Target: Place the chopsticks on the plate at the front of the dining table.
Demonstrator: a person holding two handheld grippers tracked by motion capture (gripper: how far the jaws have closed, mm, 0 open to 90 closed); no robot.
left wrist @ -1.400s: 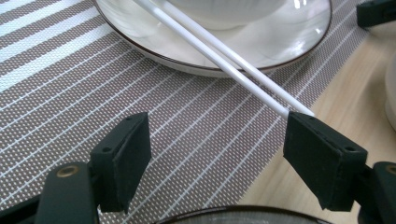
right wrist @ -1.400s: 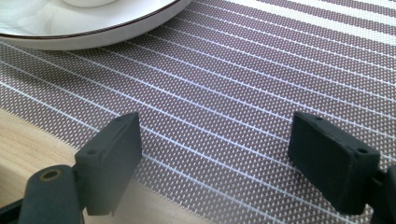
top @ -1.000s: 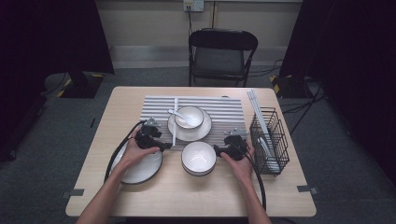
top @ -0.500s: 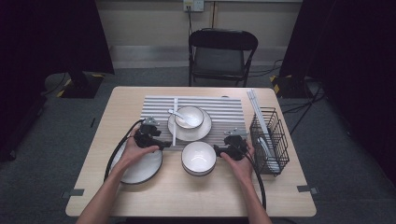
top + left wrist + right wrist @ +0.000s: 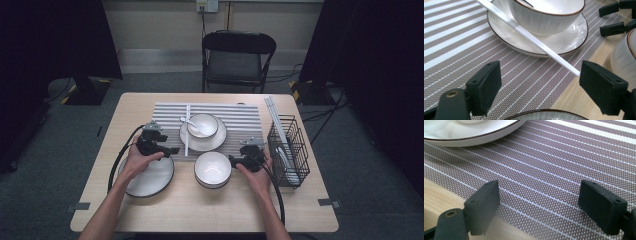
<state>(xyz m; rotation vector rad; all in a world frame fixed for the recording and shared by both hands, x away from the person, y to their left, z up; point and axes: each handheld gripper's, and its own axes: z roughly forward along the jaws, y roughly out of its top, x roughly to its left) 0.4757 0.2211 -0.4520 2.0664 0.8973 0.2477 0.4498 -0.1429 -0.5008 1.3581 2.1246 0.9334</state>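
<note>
My left gripper [image 5: 171, 150] [image 5: 539, 82] rests low at the placemat's near left edge, over the far rim of a dark-rimmed plate [image 5: 148, 178] [image 5: 544, 115]. Its jaws stand wide and have just been opening, with nothing pinched between them. The near tip of a white chopstick [image 5: 187, 131] [image 5: 534, 40] lies just ahead of them, leaning on a saucer [image 5: 564, 42] that carries a small bowl [image 5: 202, 125] [image 5: 549, 15] with a spoon. My right gripper [image 5: 234, 160] [image 5: 539, 200] is open over the striped placemat [image 5: 564, 162], beside a white bowl [image 5: 213, 169] [image 5: 627, 55].
A black wire basket [image 5: 287, 150] with white utensils stands at the table's right edge. A black folding chair [image 5: 237, 60] sits behind the table. The saucer's rim [image 5: 461, 137] lies just beyond my right gripper. The right gripper's jaws [image 5: 614, 20] show far off in the left gripper view.
</note>
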